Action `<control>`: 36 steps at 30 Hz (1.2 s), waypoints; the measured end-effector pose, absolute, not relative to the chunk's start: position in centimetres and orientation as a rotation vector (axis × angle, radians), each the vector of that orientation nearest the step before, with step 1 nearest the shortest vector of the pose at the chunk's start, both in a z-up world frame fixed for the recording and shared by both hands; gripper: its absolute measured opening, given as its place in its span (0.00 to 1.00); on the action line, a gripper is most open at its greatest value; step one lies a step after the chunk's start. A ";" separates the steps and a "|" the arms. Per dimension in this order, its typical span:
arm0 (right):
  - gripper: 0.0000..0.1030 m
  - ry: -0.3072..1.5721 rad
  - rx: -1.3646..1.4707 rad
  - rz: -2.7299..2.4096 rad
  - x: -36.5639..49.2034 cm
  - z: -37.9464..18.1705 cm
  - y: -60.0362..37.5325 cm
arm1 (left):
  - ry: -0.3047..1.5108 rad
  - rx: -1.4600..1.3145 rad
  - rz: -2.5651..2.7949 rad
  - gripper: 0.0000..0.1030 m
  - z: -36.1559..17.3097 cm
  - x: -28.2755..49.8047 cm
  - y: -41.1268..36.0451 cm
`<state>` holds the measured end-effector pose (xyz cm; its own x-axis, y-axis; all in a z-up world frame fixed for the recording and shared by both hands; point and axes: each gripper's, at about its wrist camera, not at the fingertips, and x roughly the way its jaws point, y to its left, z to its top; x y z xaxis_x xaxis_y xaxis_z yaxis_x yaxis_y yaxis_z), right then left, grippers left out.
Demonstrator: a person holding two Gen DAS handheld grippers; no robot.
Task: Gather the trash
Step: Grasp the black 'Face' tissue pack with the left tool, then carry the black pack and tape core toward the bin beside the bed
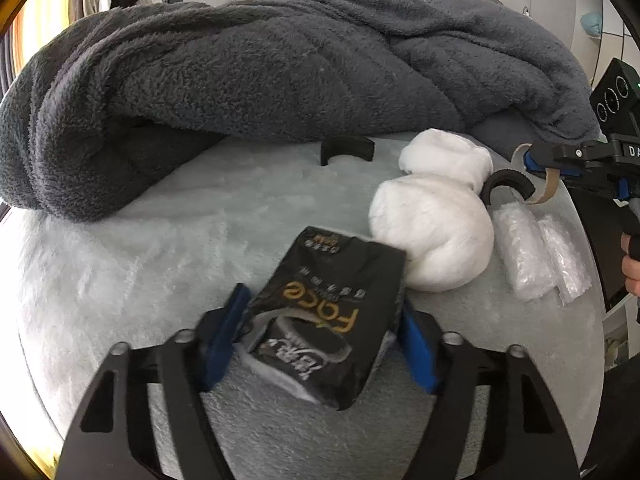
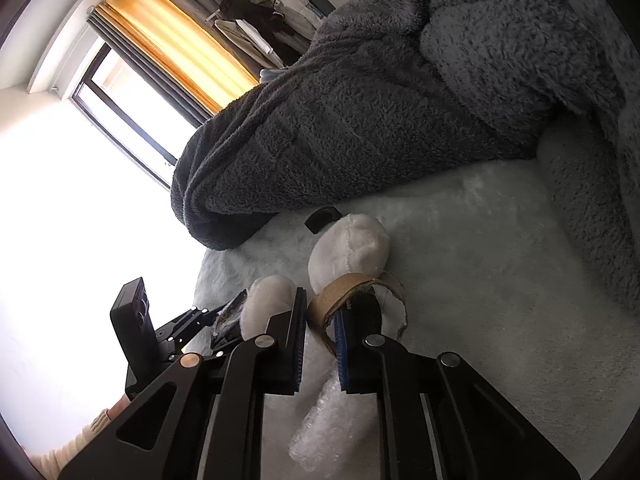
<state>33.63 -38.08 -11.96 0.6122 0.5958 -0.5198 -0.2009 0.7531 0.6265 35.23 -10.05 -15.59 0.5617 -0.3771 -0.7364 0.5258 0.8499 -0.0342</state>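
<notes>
On the bed (image 1: 120, 240), the left hand-held gripper (image 1: 320, 344) clamps the black tissue pack (image 1: 332, 320); the right hand-held gripper (image 2: 320, 320) pinches the cardboard tape ring (image 2: 352, 284), far right. Lift both squarely, avoiding the white plush toy (image 1: 432, 232).

The black tissue pack (image 1: 332, 320) is smeared by motion blur, its small print unreadable, and its lower sides sit behind the blue pads of the left tongs (image 1: 320, 344). In the left wrist view the right tongs (image 1: 538, 164) run off the right edge, and only a sliver of the person's hand (image 1: 632, 268) shows there. The dark grey blanket (image 1: 260, 92) hides the far part of the bed (image 1: 160, 248). The window (image 2: 80, 208) is washed out to white. In the right wrist view the bubble wrap (image 2: 332, 420) lies partly under the tongs' arms.
</notes>
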 end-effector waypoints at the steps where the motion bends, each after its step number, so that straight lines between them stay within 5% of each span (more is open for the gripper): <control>1: 0.12 0.784 0.554 0.489 33.6 -11.8 -37.9 | 0.814 0.190 -0.534 0.64 -15.5 35.2 -9.9; 36: 0.08 0.761 0.553 0.590 35.8 -9.1 -29.6 | 0.767 0.035 -0.389 0.58 -12.0 33.5 -2.2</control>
